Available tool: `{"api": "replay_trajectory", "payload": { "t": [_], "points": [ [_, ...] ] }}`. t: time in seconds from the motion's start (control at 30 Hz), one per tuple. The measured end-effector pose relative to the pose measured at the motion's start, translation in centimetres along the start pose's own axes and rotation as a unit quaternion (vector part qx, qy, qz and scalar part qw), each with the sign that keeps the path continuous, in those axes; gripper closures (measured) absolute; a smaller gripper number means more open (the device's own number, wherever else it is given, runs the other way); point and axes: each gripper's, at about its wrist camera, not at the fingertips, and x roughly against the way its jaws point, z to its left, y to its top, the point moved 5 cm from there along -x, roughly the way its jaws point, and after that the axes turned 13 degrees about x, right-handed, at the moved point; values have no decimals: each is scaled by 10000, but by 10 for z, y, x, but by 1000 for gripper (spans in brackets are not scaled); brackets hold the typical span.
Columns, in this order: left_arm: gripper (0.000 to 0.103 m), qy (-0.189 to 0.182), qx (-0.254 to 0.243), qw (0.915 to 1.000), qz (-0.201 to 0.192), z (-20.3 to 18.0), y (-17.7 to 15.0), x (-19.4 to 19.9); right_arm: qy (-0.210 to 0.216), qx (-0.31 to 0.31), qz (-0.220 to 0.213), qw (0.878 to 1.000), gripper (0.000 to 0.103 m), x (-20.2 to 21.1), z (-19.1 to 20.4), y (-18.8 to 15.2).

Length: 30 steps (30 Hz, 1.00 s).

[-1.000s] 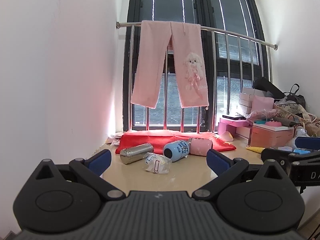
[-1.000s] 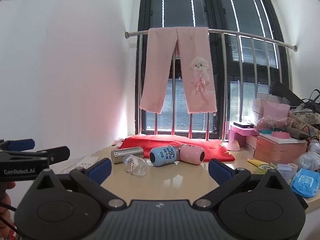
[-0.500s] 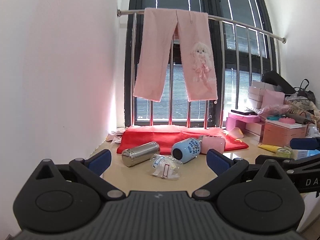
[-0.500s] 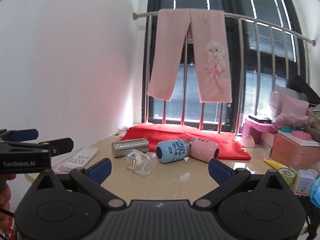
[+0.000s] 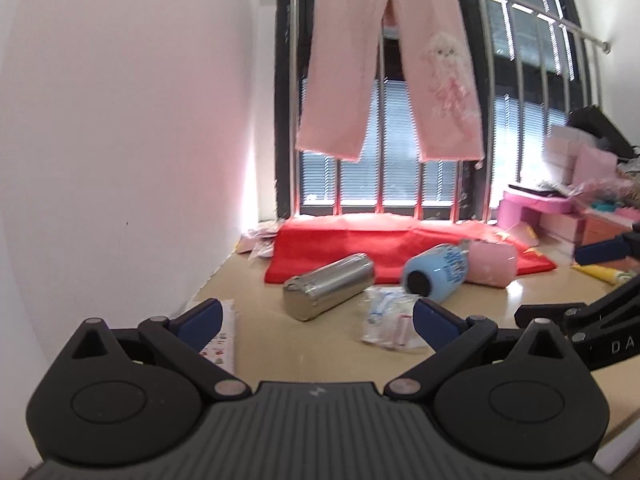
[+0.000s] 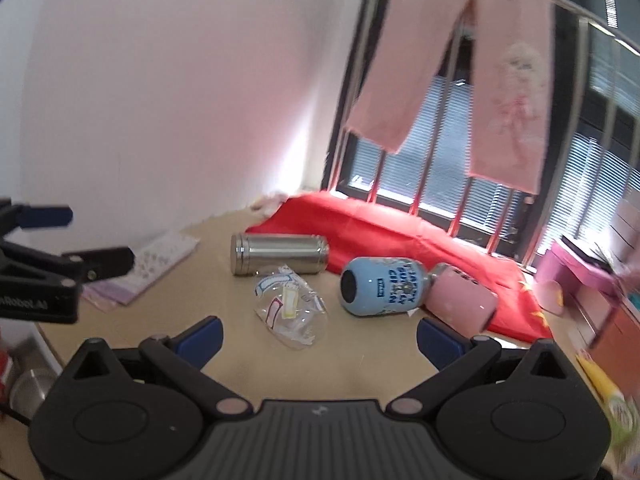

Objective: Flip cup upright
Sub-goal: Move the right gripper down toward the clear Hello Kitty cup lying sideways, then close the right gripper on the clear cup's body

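Several cups lie on their sides on the beige table (image 5: pixel 320 360): a steel flask (image 5: pixel 328 286) (image 6: pixel 278 254), a blue printed cup (image 5: pixel 438 274) (image 6: pixel 382 291), a pink cup (image 5: pixel 490 263) (image 6: pixel 464 304) and a clear plastic cup (image 5: pixel 390 322) (image 6: pixel 290 308). My left gripper (image 5: pixel 316 316) is open and empty, short of the steel flask. My right gripper (image 6: pixel 320 334) is open and empty, just short of the clear cup. Each gripper shows at the edge of the other's view.
A red cloth (image 5: pixel 392 248) lies behind the cups under a railing with pink trousers (image 5: pixel 388 60). A sticker sheet (image 6: pixel 148 272) lies at the table's left. Pink boxes (image 5: pixel 560 208) and clutter stand at the right. A white wall bounds the left.
Both grippers have moved forward and lower toward the cups, which look larger now. The right view has tilted and swung left. The cups have not moved.
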Motion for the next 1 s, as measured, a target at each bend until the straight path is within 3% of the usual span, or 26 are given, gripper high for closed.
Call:
{"api": "replay_trajectory", "payload": {
  "t": [0.27,0.6,0.7,0.73,0.77,0.87,1.0],
  "points": [
    [0,206,-83,9994,272,24,-1,-51,818,595,791,9917,0,-101,3,25],
    [0,188,-253,9979,572,34,-7,-74,1737,1234,1930,9578,1,-218,17,27],
    [0,196,-235,9976,624,36,-9,-72,2012,1285,2202,9458,9,-233,22,26],
    [0,196,-226,9975,638,37,-10,-72,2085,1301,2294,9418,18,-237,23,26],
    [0,197,-216,9975,649,37,-10,-71,2148,1291,2373,9385,36,-240,24,25],
    [0,190,-200,9976,642,38,-9,-65,2334,1262,2356,9349,37,-235,28,26],
    [0,181,-242,9975,644,40,-7,-53,2482,1683,2131,9299,38,-203,44,31]
  ]
}}
